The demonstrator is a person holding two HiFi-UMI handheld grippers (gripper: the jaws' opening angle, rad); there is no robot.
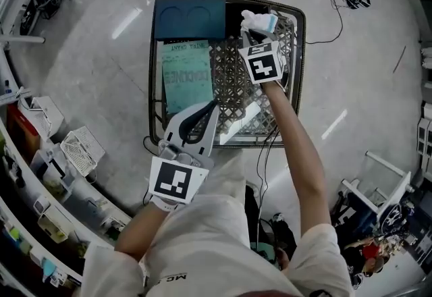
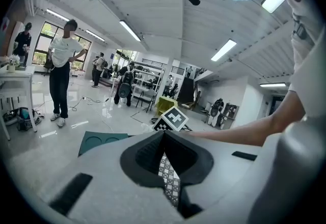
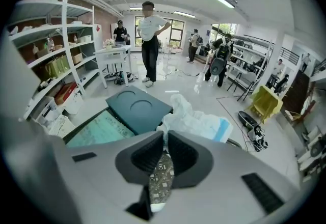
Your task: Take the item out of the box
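- The right gripper (image 3: 165,135) has its jaws drawn narrow, pinching 1 edge of the white packet (image 3: 196,118). Gripping the edge lets the soft pack hang free of the wire sides.
- The packet sits over the far right corner of the box (image 1: 233,79) and appears clear of its mesh floor, so I judge the removal to be well under way.
- The packet's long axis runs roughly along the box's far rim, crosswise to the jaws. Its blue-edged end points toward the box's right wall and its crumpled white end toward the dark tray (image 1: 189,17).
- The left gripper (image 2: 163,134) hovers at the box's near rim with its jaws together on nothing, probably kept back so it does not obstruct.
- A teal sheet (image 1: 187,73) lies flat in the box's left half.
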